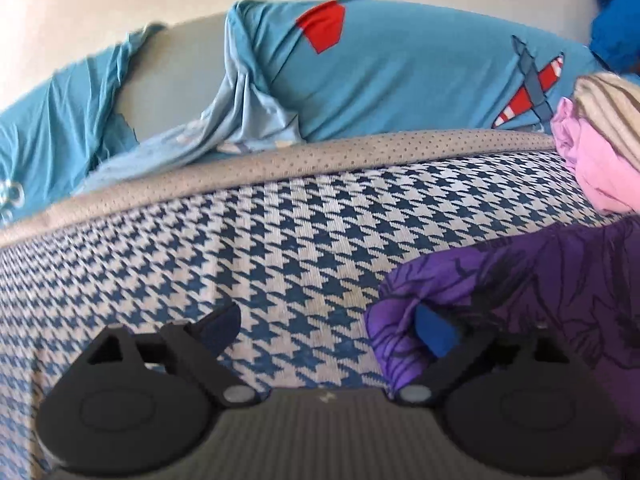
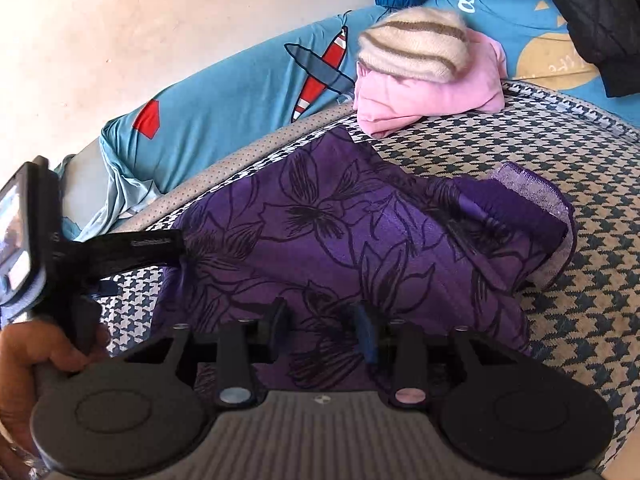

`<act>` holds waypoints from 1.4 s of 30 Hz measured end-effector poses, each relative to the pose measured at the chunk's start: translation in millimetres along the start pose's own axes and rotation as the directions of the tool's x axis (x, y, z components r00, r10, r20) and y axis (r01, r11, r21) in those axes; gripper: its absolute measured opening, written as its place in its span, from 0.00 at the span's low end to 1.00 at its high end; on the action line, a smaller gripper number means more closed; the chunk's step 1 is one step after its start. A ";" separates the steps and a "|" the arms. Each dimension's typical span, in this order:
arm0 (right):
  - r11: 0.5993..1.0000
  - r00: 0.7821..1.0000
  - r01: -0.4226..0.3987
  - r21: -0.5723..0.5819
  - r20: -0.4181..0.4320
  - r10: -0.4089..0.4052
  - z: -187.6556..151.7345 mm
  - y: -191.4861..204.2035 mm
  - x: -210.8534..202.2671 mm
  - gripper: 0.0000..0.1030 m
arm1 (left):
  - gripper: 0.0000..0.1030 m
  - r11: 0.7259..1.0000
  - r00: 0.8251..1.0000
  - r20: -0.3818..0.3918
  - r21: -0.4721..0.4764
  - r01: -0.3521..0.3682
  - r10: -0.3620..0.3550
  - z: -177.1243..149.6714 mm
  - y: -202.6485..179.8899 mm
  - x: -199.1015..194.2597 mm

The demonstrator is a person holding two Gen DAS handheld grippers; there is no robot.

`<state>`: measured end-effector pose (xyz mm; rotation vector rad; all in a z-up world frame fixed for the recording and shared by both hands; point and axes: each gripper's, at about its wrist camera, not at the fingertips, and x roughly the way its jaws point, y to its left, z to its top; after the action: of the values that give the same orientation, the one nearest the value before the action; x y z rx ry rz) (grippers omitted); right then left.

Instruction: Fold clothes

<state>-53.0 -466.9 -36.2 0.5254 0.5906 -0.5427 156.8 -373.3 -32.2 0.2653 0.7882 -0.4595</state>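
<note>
Purple garment, smooth fabric with black floral outlines, lies crumpled on the houndstooth-weave cushion. Left gripper gapes wide, nothing pinched; the cloth's edge touches its right blue pad. Right gripper is partly closed over the purple fabric; a grip can't be confirmed. Folded pink garment with a fuzzy striped knit on top sits near the back.

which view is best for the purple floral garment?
Right wrist view: nearly the whole purple garment shows, lying on the houndstooth cover, with a lighter inside edge showing at its right end. Left wrist view catches only a bunched corner at lower right, around one blue pad of the left hand-held gripper.
</note>
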 end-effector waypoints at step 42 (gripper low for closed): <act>0.984 0.985 0.141 0.109 0.089 -0.151 9.9 -22.1 -32.9 0.56 | 1.00 0.983 0.985 -0.151 0.148 0.106 -0.083 -111.8 6.6 -125.9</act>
<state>-85.8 -478.6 -14.9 0.5515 0.5130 -0.7366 13.6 -286.1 -15.7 0.4109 0.9103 -0.5979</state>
